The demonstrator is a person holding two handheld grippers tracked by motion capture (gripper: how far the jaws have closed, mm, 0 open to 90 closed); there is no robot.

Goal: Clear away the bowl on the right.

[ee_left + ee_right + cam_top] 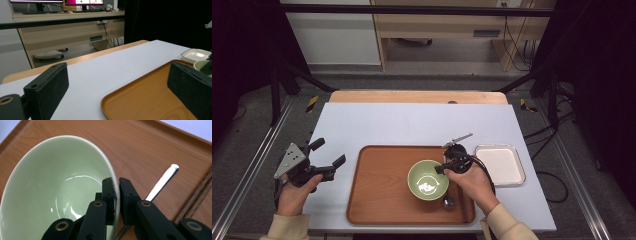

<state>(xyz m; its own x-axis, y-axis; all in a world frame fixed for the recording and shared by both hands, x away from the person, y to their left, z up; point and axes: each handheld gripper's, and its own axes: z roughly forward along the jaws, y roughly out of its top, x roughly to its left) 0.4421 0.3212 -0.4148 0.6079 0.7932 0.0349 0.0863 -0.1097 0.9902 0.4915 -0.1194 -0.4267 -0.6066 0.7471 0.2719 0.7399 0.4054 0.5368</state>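
Note:
A pale green bowl (427, 180) sits on the brown wooden tray (377, 190) toward its right side. My right gripper (443, 169) is shut on the bowl's right rim; in the right gripper view its jaws pinch the rim of the bowl (57, 187) at the right gripper (117, 195), one jaw inside and one outside. A metal spoon (162, 182) lies on the tray (140, 145) beside the bowl, with dark chopsticks (197, 195) further right. My left gripper (329, 154) is open over the white table left of the tray, nothing between its pads (47, 87).
A white square dish (500, 164) sits on the table right of the tray. The spoon's bowl end (448, 202) shows near the tray's front right. The white mat (412, 125) lies behind the tray. In the left gripper view the tray (140, 100) lies ahead.

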